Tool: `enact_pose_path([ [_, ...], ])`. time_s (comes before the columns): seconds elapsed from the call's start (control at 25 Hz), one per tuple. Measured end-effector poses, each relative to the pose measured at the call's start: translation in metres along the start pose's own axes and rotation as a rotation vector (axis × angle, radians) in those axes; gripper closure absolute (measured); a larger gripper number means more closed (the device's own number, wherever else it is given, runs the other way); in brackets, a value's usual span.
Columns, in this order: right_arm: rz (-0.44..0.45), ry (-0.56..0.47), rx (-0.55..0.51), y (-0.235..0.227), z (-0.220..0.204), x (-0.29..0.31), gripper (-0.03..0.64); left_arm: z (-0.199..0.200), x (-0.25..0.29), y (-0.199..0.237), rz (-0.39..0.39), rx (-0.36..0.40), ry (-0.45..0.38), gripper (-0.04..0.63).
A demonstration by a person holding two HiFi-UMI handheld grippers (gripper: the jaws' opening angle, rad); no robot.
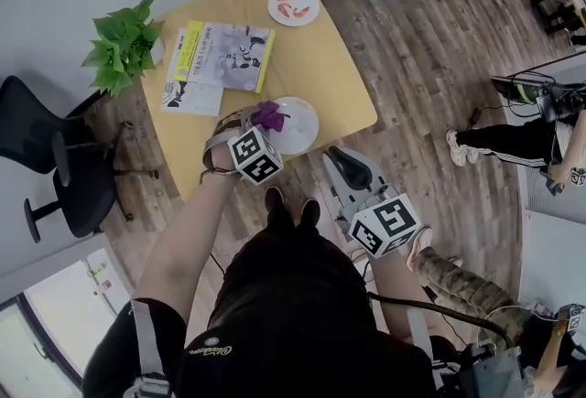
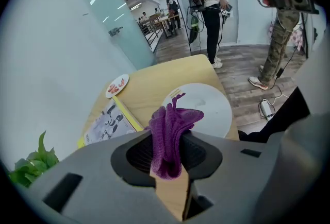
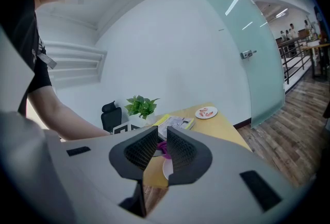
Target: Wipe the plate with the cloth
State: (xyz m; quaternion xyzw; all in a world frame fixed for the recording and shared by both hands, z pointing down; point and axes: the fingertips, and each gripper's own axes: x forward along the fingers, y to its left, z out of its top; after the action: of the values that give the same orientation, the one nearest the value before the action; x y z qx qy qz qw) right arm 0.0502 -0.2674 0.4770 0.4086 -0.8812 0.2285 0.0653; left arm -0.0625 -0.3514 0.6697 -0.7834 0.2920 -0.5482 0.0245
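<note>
A white plate point(image 1: 298, 126) lies near the front edge of the yellow wooden table point(image 1: 339, 76). My left gripper point(image 1: 252, 123) hangs at the plate's left rim, shut on a bunched purple cloth point(image 1: 269, 116). In the left gripper view the cloth point(image 2: 170, 135) stands pinched between the jaws of the left gripper point(image 2: 170, 140), with the plate point(image 2: 206, 107) just beyond it. My right gripper point(image 1: 346, 163) is off the table's front corner, over the floor. In its own view the right gripper point(image 3: 160, 133) holds nothing, its jaws only a narrow slit apart.
On the table are a potted plant point(image 1: 124, 44), booklets point(image 1: 220, 53) and a small plate of red food point(image 1: 293, 6). A black office chair point(image 1: 55, 167) stands at the left. A person point(image 1: 513, 145) stands on the wooden floor at the right.
</note>
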Motion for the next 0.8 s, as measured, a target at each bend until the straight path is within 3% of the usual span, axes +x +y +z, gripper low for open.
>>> enact_pose_path([
  [0.32,0.010,-0.007,0.011,0.002,-0.001,-0.004,0.560,-0.001,-0.013,-0.027,-0.007,0.105,0.021,0.480],
  [0.6,0.019,-0.012,0.016,0.006,-0.003,-0.007,0.560,-0.004,-0.020,-0.055,0.001,0.256,0.055,0.480],
  [0.8,0.024,-0.016,0.019,0.008,-0.003,-0.008,0.560,-0.005,-0.024,-0.075,-0.028,0.298,0.065,0.480],
])
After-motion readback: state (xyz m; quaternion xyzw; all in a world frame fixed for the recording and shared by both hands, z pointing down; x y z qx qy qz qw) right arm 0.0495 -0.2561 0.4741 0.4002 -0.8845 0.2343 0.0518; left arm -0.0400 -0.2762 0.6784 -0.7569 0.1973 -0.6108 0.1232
